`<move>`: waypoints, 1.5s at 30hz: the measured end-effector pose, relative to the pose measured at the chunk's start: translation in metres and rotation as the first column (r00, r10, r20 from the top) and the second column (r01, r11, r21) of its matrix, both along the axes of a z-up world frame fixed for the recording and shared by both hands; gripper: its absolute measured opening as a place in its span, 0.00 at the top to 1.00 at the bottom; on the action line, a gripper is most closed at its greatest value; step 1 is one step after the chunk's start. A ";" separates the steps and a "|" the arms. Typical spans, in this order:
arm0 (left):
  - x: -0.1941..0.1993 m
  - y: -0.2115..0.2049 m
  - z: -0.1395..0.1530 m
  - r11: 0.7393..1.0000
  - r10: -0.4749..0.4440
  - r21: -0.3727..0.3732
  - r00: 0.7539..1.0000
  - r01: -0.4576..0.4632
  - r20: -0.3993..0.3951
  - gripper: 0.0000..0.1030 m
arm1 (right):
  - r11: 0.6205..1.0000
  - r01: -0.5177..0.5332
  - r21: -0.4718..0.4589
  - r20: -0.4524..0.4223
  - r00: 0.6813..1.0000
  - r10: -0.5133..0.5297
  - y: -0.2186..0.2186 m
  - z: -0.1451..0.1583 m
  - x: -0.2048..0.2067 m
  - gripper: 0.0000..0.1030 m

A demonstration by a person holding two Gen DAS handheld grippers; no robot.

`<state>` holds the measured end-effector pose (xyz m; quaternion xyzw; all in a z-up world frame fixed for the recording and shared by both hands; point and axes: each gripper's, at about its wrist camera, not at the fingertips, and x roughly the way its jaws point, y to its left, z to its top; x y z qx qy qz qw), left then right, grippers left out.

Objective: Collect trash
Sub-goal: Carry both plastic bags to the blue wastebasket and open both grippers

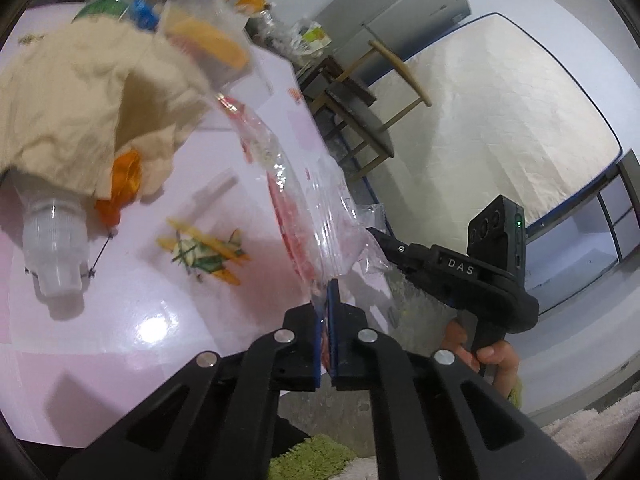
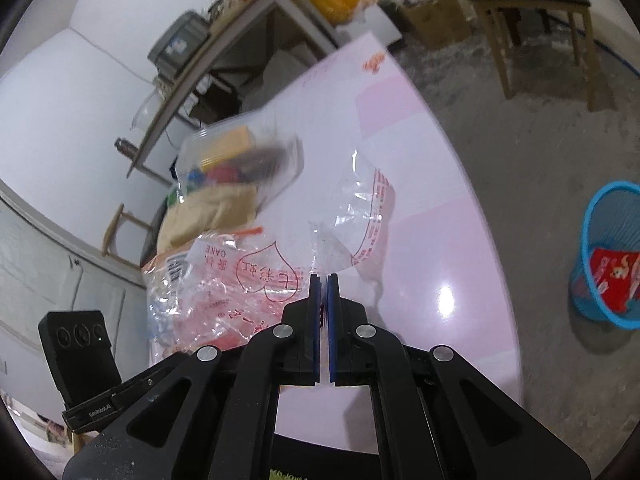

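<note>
A clear plastic cake bag with red print (image 1: 296,196) (image 2: 248,284) hangs above the pink table (image 1: 132,320) (image 2: 432,240). My left gripper (image 1: 329,292) is shut on its lower edge. My right gripper (image 2: 324,280) is shut on the same bag; it also shows at the right in the left wrist view (image 1: 384,236). A blue mesh trash bin (image 2: 612,256) with a red wrapper inside stands on the floor to the right.
On the table lie crumpled beige paper (image 1: 80,104), a clear plastic bottle (image 1: 52,240), an orange scrap (image 1: 124,180) and a clear box of small items (image 2: 240,160). A chair (image 2: 532,8) and a cluttered shelf (image 2: 224,40) stand beyond.
</note>
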<state>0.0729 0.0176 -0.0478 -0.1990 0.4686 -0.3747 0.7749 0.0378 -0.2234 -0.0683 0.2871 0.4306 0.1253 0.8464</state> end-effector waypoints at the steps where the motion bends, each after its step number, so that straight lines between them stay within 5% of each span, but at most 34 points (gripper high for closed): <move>1: -0.002 0.001 0.001 1.000 -0.005 -0.003 1.000 0.005 0.010 0.98 | 1.000 0.019 0.005 0.015 1.000 -0.019 -0.007 0.004 -0.003 0.98; 12: -0.002 -0.053 0.045 0.989 -0.141 -0.016 0.980 0.144 0.138 0.99 | 0.964 0.264 0.033 0.130 0.955 -0.266 -0.101 0.031 -0.050 0.98; 17: 0.010 -0.114 0.056 0.962 -0.267 -0.014 0.949 0.273 0.168 0.99 | 0.888 0.457 0.053 0.131 0.878 -0.460 -0.169 0.024 -0.088 0.98; 24: 0.042 -0.234 0.033 0.889 -0.457 -0.022 0.889 0.457 0.025 0.98 | 0.758 0.651 0.028 -0.032 0.759 -0.651 -0.251 -0.047 -0.113 0.98; 30: 0.051 -0.359 -0.011 0.791 -0.587 0.170 0.807 0.588 -0.060 0.98 | 0.701 0.713 -0.002 -0.191 0.688 -0.700 -0.299 -0.118 -0.104 0.98; 35: 0.052 -0.428 -0.056 0.712 -0.631 0.330 0.771 0.620 -0.084 0.97 | 0.662 0.749 -0.016 -0.266 0.635 -0.725 -0.330 -0.164 -0.087 0.93; 37: 0.053 -0.451 -0.075 0.683 -0.634 0.392 0.767 0.616 -0.098 0.94 | 0.653 0.757 -0.022 -0.281 0.622 -0.731 -0.340 -0.179 -0.078 0.88; 40: 0.052 -0.471 -0.098 0.649 -0.611 0.501 0.784 0.573 -0.104 0.70 | 0.643 0.765 -0.050 -0.314 0.599 -0.737 -0.352 -0.210 -0.068 0.46; 42: 0.053 -0.472 -0.104 0.638 -0.598 0.563 0.799 0.525 -0.068 0.62 | 0.636 0.769 -0.071 -0.324 0.585 -0.744 -0.357 -0.222 -0.071 0.44; 45: 0.053 -0.463 -0.096 0.656 -0.599 0.542 0.799 0.525 -0.050 0.52 | 0.623 0.779 -0.074 -0.341 0.567 -0.750 -0.355 -0.233 -0.082 0.44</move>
